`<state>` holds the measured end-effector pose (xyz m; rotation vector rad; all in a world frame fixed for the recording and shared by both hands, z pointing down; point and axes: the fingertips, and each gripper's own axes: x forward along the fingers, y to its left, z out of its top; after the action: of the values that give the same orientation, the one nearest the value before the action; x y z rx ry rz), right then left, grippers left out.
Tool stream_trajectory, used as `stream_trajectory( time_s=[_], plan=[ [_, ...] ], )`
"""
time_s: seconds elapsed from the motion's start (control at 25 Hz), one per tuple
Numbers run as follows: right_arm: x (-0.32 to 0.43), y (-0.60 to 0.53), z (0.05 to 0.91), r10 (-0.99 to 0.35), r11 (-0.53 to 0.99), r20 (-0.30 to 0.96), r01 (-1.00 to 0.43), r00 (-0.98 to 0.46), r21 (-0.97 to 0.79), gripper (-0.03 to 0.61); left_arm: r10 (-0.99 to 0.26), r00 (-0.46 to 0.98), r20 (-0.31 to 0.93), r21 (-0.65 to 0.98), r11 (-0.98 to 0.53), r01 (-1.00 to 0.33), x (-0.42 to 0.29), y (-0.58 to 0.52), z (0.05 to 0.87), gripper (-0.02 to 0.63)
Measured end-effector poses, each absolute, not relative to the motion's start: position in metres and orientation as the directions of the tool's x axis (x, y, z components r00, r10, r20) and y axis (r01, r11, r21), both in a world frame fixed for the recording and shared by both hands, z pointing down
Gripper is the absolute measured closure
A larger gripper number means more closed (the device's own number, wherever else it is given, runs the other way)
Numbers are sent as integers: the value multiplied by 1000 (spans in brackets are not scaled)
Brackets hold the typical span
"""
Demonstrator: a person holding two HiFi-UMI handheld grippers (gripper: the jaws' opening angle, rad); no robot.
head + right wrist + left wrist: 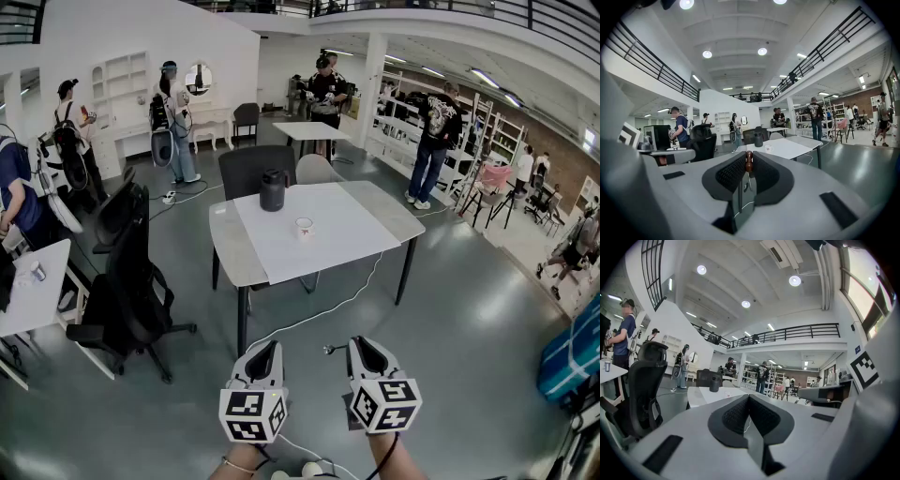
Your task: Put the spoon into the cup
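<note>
A small white cup (304, 228) stands on the white mat (328, 234) of the grey table (230, 251), far ahead of both grippers; the right gripper view shows the cup (768, 148) in the distance too. My right gripper (361, 346) is held low over the floor, shut on the spoon (330, 350), whose end sticks out to the left. In the right gripper view the spoon's brown handle (748, 161) sits pinched between the dark pads. My left gripper (265, 349) hovers beside it, jaws together with nothing in them, as the left gripper view (749, 399) shows.
A black cylindrical container (272, 190) stands at the mat's far edge. A black office chair (127, 281) is left of the table, a dark chair (251, 169) behind it. A cable (319, 314) trails across the floor. A white desk (33, 286) and several people ring the room.
</note>
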<state>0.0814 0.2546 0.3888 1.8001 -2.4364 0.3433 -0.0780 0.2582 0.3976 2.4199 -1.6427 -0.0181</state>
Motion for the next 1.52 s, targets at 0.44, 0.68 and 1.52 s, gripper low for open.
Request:
stream_trajectory(
  time_s=[0.44,0.68,1.52],
  plan=[
    [84,257,395,-927,287,202,-944,-316,-162,512,-921,370,120,211,-340,-916,-79,257,409,595],
    [85,257,401,-933,254,208,-946,-295,-201,511,-919,373,127,197,-345,-918,-85,258,413,595],
    [124,131,391,-934,250,202,-944,-294,-215,512,-929,346,132,155,-326,-933,-56,137,405,595]
  ],
)
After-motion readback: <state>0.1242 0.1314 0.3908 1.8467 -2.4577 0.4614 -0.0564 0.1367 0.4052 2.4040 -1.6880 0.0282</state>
